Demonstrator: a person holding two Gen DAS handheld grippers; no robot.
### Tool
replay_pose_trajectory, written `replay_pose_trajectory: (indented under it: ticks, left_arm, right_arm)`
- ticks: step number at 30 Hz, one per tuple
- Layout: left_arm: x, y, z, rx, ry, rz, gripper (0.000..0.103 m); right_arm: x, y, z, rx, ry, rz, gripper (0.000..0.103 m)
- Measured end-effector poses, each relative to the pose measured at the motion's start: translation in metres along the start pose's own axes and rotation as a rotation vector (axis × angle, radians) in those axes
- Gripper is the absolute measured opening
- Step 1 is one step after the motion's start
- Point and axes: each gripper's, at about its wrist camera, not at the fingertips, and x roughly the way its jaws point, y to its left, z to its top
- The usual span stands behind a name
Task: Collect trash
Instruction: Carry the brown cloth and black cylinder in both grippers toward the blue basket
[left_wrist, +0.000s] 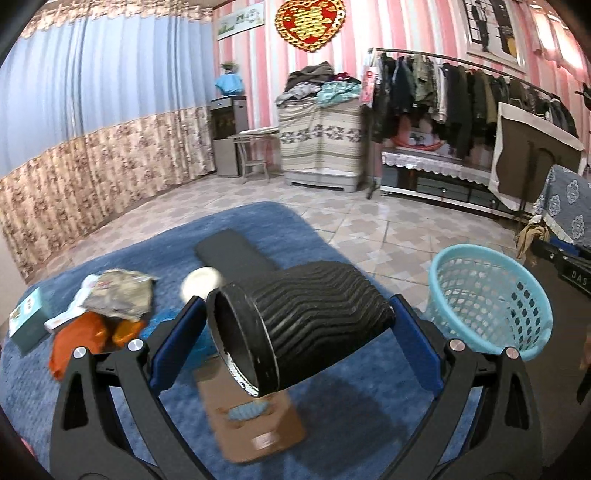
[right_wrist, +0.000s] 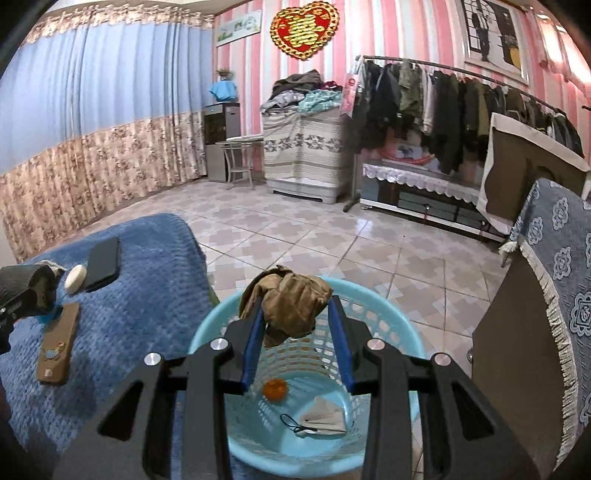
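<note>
My left gripper (left_wrist: 295, 314) is shut on a black ribbed paper cup (left_wrist: 303, 317), held on its side above the blue blanket (left_wrist: 110, 406). My right gripper (right_wrist: 297, 314) is shut on a crumpled brown paper wad (right_wrist: 291, 295), held over the light blue basket (right_wrist: 207, 332). The basket also shows in the left wrist view (left_wrist: 491, 295), to the right of the cup. Inside it lie an orange piece (right_wrist: 275, 389) and a grey face mask (right_wrist: 325, 421). A crumpled wrapper (left_wrist: 118, 295) and orange wrappers (left_wrist: 88, 332) lie on the blanket at left.
On the blanket lie a brown phone case (left_wrist: 251, 421), a black phone (left_wrist: 236, 254), a white round lid (left_wrist: 201, 282) and a small teal box (left_wrist: 27, 321). A covered chair (right_wrist: 554, 280) stands right of the basket. Tiled floor (right_wrist: 332, 240) lies beyond.
</note>
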Motion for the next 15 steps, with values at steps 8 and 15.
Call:
replay_pose_trajectory:
  ticks: [8, 15]
  left_arm:
    - [0.023, -0.044, 0.013, 0.02, -0.018, -0.069, 0.09]
    - [0.05, -0.084, 0.016, 0.092, 0.017, -0.114, 0.064]
  right_arm:
    - [0.007, -0.034, -0.004, 0.055, 0.003, -0.042, 0.035]
    - [0.017, -0.057, -0.012, 0.129, 0.023, -0.038, 0.035]
